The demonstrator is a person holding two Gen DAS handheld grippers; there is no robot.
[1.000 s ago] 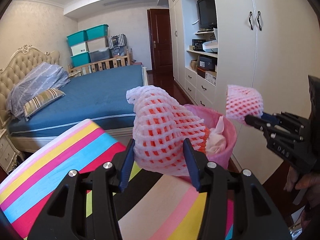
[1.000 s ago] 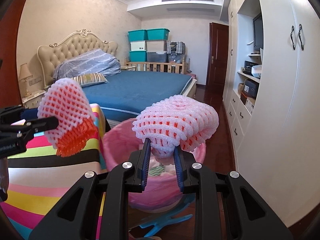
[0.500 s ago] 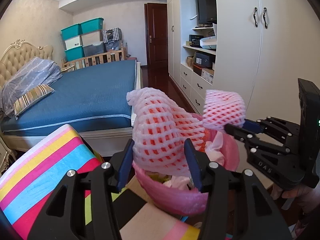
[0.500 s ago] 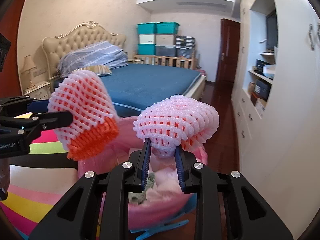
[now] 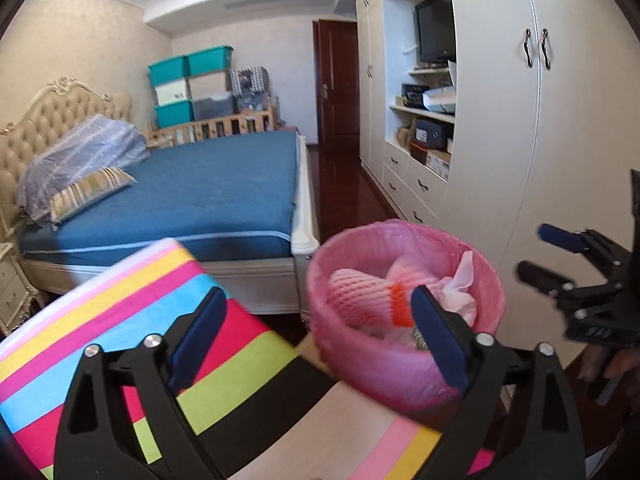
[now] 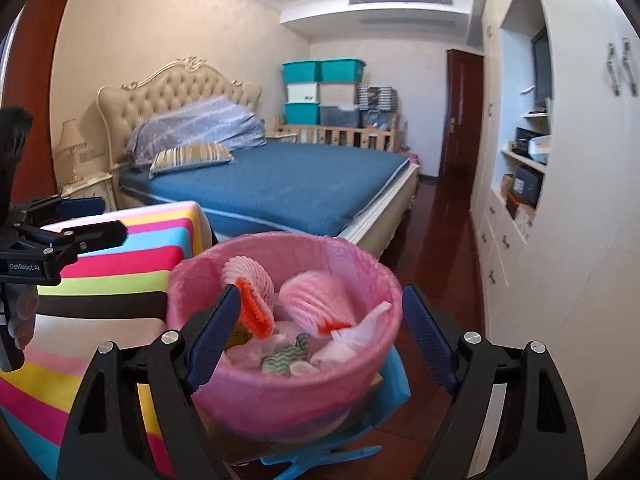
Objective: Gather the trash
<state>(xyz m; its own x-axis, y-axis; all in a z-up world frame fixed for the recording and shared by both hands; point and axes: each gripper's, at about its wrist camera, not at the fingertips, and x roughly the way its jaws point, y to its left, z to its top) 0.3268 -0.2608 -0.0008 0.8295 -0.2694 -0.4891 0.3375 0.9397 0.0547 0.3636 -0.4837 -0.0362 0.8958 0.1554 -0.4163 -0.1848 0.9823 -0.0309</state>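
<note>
A pink-lined trash bin [image 5: 400,227] stands beside the striped table, below and just ahead of both grippers. Two pink foam fruit nets lie loose in it on tissues and wrappers: one with an orange lining [image 6: 250,284], the other [image 6: 316,300] to its right. In the left wrist view one foam net [image 5: 356,296] shows inside the bin. My left gripper [image 5: 316,336] has its jaws opening wide with nothing between them. My right gripper [image 6: 320,332] over the bin [image 6: 280,240] is likewise opening and empty. Each gripper shows in the other's view: right [image 5: 544,256], left [image 6: 100,218].
A table with a bright striped cloth [image 5: 120,320] is at my left. Behind it stands a bed with a blue mattress [image 5: 220,188]. White wardrobes [image 5: 500,140] line the right side, with dark wood floor [image 6: 440,240] between. A blue plastic piece [image 6: 396,376] lies under the bin.
Both grippers went from shut on a foam net to wide open. The two nets dropped into the pink bin. Both hands shifted slightly over the bin.
</note>
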